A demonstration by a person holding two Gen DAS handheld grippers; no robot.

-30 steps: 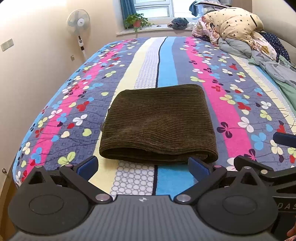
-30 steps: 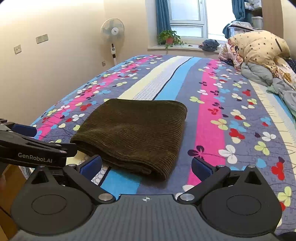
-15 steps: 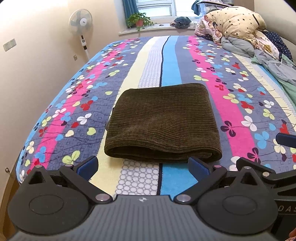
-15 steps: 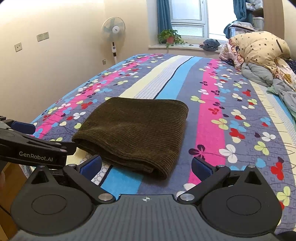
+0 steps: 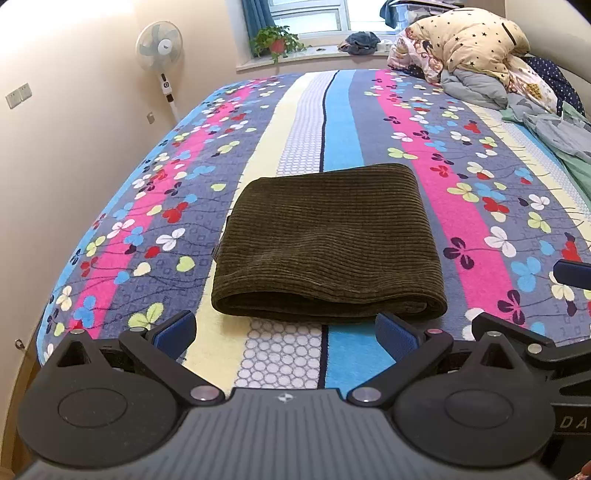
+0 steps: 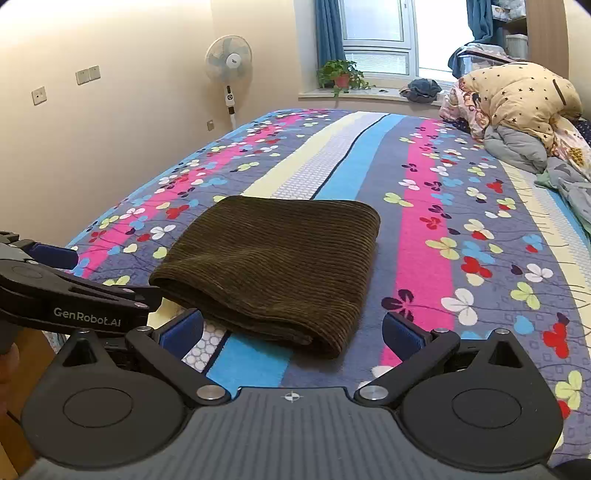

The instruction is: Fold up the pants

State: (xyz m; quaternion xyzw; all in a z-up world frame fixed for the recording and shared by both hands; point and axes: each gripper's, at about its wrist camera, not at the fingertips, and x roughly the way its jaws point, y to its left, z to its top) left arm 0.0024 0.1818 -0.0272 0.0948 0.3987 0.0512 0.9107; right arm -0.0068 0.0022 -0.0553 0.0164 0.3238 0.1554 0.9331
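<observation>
Brown corduroy pants lie folded into a compact rectangle on the floral bedspread, just ahead of the left tongs and right tongs; both sets gape empty, apparently drawn back because folding looks finished.

Left wrist view taken low from bed's near edge, aimed along stripes toward window; pants seen close, centred. Right wrist view set further right, angled leftward, pants left of centre. Pants, bed, fan, window shared by both
</observation>
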